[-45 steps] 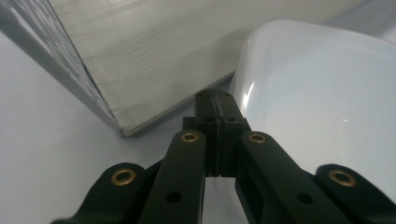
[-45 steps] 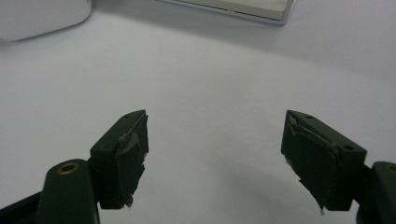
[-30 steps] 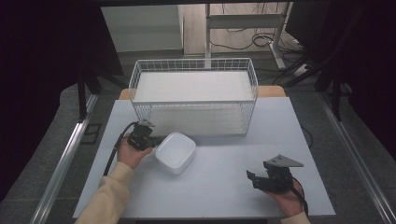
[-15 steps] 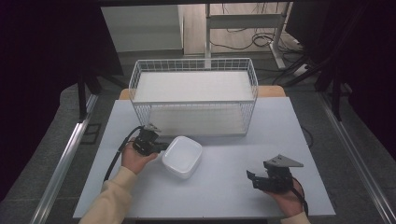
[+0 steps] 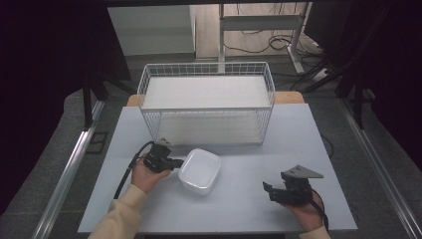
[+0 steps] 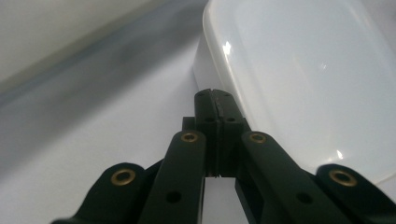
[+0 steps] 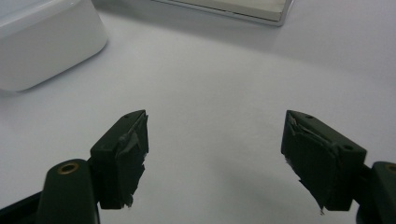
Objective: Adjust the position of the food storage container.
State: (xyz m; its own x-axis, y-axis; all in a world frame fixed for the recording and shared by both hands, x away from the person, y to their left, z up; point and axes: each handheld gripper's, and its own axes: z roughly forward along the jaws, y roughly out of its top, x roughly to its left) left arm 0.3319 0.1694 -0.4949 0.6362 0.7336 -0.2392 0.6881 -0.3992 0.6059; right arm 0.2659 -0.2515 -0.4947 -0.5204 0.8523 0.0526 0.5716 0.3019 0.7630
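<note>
Dark curtains close off both sides of the room, and cables trail over the floor behind the pale grey table (image 5: 298, 129) where I work. At the table's far edge stands a white wire basket (image 5: 206, 102), centred between the left and right edges, with a flat white floor inside it.

Nearer to me, left of the table's middle, sits a white plastic container (image 5: 200, 170) with rounded corners, turned upside down as far as I can tell, its smooth base facing up. It lies just in front of the basket, a little apart from it.

My left gripper (image 5: 175, 162) lies level at the container's left side, jaws pressed together with nothing between them, and the closed tips touch the container's wall. In the left gripper view the joined tips (image 6: 215, 100) rest right against the container (image 6: 303, 79) at the edge of its side wall, with the bare table to the left of them.

My right gripper (image 5: 271, 190) rests near the table's near edge toward the right corner, well apart from the container, jaws spread wide and holding nothing. In the right gripper view the gripper (image 7: 215, 158) frames bare table, the container (image 7: 46, 42) sits at the upper left and the basket's lower edge (image 7: 238, 11) runs along the top
</note>
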